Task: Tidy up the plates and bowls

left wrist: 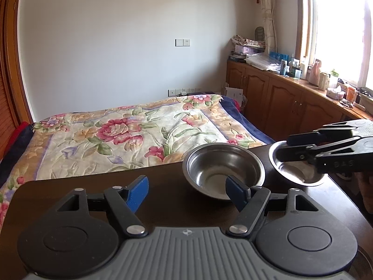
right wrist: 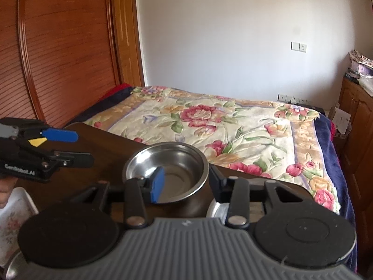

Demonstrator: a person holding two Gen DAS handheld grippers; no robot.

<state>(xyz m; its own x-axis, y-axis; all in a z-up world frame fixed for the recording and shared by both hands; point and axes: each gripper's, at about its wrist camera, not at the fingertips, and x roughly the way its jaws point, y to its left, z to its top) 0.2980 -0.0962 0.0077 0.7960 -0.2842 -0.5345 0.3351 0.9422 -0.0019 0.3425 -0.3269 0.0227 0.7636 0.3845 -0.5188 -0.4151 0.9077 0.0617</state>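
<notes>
straddling the rim of the right-hand steel bowl (right wrist: pixel 166 172) on the table (left wrist: pixel 98 186), i kept the right gripper (right wrist: pixel 185 184) half open, gripping nothing, ready to clamp. the left gripper (left wrist: pixel 186 191) hung wide open, empty, beside the second bowl (left wrist: pixel 222 171).

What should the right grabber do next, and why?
Probably lower the right gripper a little so one finger slips inside the rim of the shallow steel bowl beneath it, then close. Its jaws are open and hold nothing, and it hangs just over that bowl. The deeper steel bowl sits apart beside it on the dark table, so nothing is stacked yet.
</notes>
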